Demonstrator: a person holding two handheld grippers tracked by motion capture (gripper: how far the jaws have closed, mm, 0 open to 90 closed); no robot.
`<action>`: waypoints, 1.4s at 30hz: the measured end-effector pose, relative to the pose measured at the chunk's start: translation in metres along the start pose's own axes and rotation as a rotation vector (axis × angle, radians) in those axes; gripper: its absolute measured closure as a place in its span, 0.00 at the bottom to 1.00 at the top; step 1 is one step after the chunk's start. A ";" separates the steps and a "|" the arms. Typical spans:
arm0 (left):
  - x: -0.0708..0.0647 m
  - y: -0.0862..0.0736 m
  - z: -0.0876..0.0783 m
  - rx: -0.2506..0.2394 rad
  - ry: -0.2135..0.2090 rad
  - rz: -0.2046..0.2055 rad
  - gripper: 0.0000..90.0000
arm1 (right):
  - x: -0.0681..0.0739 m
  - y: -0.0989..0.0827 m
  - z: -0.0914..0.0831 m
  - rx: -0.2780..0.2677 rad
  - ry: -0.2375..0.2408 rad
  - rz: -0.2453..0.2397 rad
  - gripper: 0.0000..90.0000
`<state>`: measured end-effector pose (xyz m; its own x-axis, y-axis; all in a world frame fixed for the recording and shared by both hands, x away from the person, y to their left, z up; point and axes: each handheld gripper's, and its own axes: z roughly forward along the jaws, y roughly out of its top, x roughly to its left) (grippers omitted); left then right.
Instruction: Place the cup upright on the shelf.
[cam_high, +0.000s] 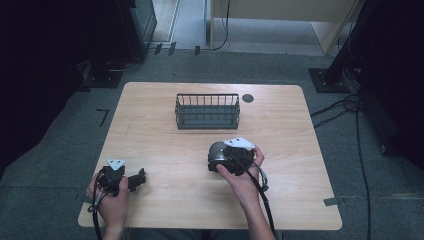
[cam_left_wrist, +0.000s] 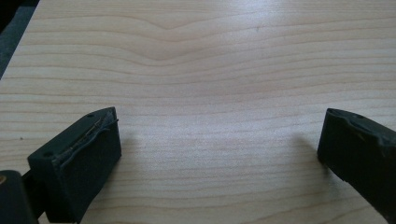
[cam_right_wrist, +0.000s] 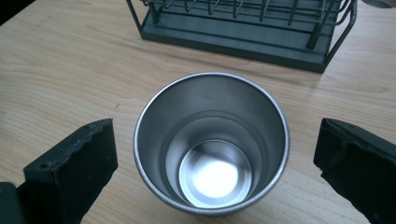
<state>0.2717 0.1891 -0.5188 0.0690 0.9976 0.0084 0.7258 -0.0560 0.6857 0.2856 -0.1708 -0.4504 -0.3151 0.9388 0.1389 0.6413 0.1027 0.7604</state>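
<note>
Steel cup (cam_right_wrist: 211, 142) stood upright on wooden counter (cam_high: 165, 145), right of centre, mouth open toward camera, inside empty and shiny. Right tool (cam_right_wrist: 212, 163) hovered at cup, jaws spread wide on either side of rim, not touching it. Dark wire basket (cam_high: 207, 111) sat just beyond cup, toward counter's far edge. Left tool (cam_left_wrist: 219, 154) rested near counter's front left corner, jaws wide apart, holding nothing, bare wood between them.

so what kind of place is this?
Probably a lab or data-collection room, not a home: one bare wooden table on grey carpet, cables trailing over the floor, a stand base beside it.
</note>
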 end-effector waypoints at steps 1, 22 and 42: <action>0.000 0.000 0.000 0.000 0.000 0.000 0.00 | 0.001 0.000 0.002 0.002 -0.002 0.002 0.00; 0.000 0.000 0.000 0.000 0.000 0.000 0.00 | 0.017 -0.008 0.032 0.033 -0.119 -0.037 0.08; 0.000 0.000 0.000 0.000 0.000 0.000 0.00 | 0.012 0.001 0.025 0.026 -0.118 -0.053 0.16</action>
<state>0.2717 0.1891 -0.5188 0.0692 0.9976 0.0083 0.7257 -0.0561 0.6857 0.2996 -0.1515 -0.4638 -0.2660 0.9637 0.0222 0.6445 0.1607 0.7475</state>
